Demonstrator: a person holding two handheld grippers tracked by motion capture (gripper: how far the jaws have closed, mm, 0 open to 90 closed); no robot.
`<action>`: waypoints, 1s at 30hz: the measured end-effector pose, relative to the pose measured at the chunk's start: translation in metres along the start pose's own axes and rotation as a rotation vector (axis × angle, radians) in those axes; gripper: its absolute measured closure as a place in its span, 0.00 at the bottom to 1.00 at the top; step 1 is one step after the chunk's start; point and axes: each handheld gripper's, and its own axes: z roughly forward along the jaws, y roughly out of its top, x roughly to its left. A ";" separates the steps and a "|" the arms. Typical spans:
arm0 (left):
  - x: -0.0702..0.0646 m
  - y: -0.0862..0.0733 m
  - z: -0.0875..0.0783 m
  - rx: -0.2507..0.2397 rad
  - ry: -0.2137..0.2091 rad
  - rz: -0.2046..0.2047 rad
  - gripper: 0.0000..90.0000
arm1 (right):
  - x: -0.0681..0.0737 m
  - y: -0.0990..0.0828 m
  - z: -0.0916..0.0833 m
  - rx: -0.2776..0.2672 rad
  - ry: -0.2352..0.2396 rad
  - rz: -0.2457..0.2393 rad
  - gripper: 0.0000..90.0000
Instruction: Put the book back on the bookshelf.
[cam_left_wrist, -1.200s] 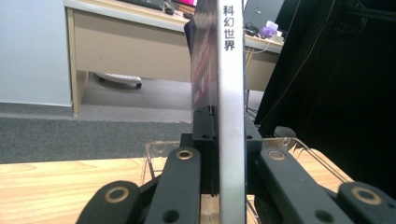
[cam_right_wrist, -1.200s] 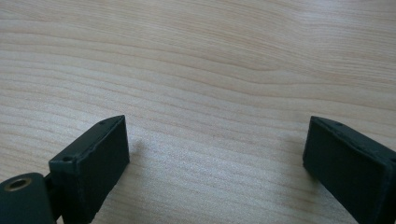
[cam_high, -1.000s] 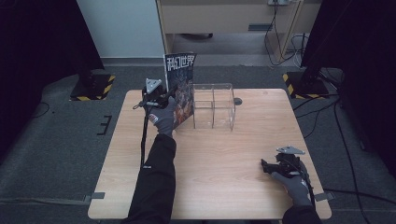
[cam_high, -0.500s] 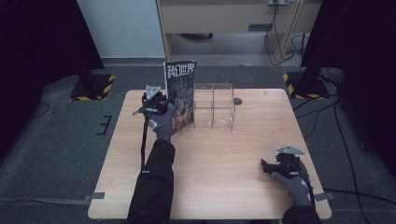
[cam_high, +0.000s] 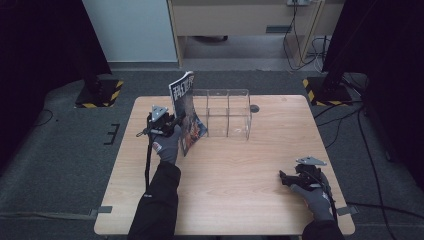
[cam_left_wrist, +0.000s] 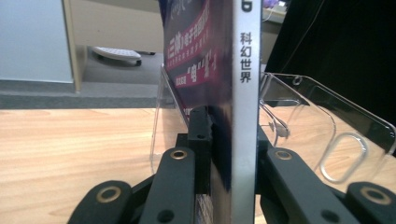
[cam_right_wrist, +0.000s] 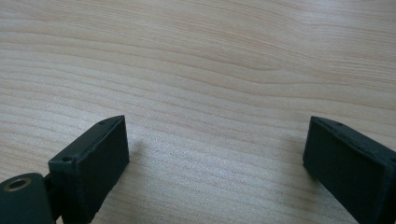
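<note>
From the high view you are looking forward and down from above your own side of the desk (cam_high: 240, 170), seeing its whole top and the floor beyond. The left gripper view is riding on your left hand-held gripper (cam_high: 172, 121), facing level along its jaws and sitting very near the magazine (cam_left_wrist: 233, 93), with the clear organizer (cam_left_wrist: 327, 135) just behind it; both are also showing near the far edge of the desk in the high view. The right gripper view is riding on your right hand-held gripper (cam_high: 290, 179), tilting down close over bare wood (cam_right_wrist: 210, 70), the near right part of the desk.
</note>
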 end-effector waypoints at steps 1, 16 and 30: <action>0.000 0.000 0.000 0.000 0.000 0.000 0.87 | 0.000 0.000 0.000 0.000 0.000 0.000 0.08; -0.004 -0.022 -0.023 -0.004 -0.012 0.028 0.84 | 0.000 0.000 0.000 0.000 0.000 -0.003 0.08; 0.001 -0.013 -0.026 -0.005 0.004 0.072 0.79 | 0.000 0.000 0.000 -0.001 0.002 -0.006 0.08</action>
